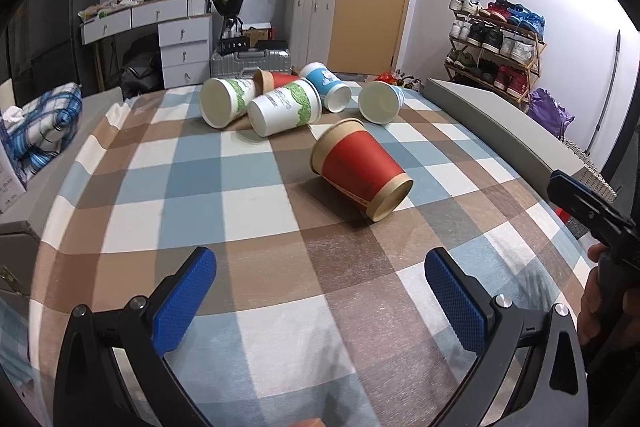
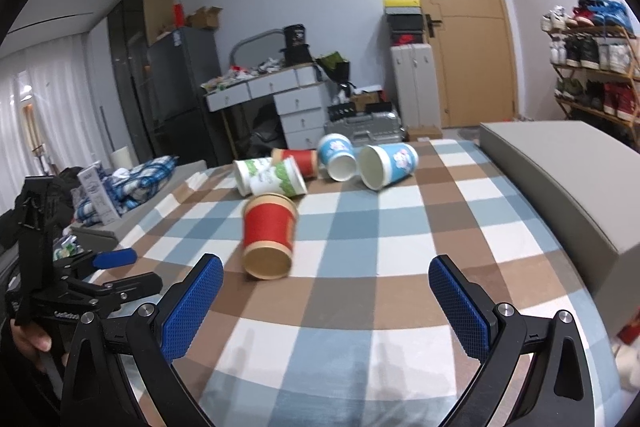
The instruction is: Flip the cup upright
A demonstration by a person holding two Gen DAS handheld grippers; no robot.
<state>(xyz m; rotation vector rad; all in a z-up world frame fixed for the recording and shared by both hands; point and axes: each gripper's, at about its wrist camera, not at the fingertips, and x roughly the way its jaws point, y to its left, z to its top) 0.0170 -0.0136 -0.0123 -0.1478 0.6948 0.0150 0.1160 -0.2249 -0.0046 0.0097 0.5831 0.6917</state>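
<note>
A red paper cup (image 1: 360,169) lies on its side on the checked tablecloth (image 1: 224,195), base toward me; it also shows in the right wrist view (image 2: 269,233). Behind it lie two green-print cups (image 1: 285,107), a second red cup (image 1: 276,79) and two blue-print cups (image 1: 326,85). My left gripper (image 1: 320,267) is open and empty, short of the red cup. My right gripper (image 2: 326,273) is open and empty, the red cup just ahead to its left. The left gripper also shows at the left edge of the right wrist view (image 2: 120,269).
A grey padded block (image 2: 560,179) runs along the table's right side. Folded plaid bedding (image 1: 44,125) lies off the left edge. Drawers, suitcases, a door and a shoe rack (image 1: 496,43) stand behind the table.
</note>
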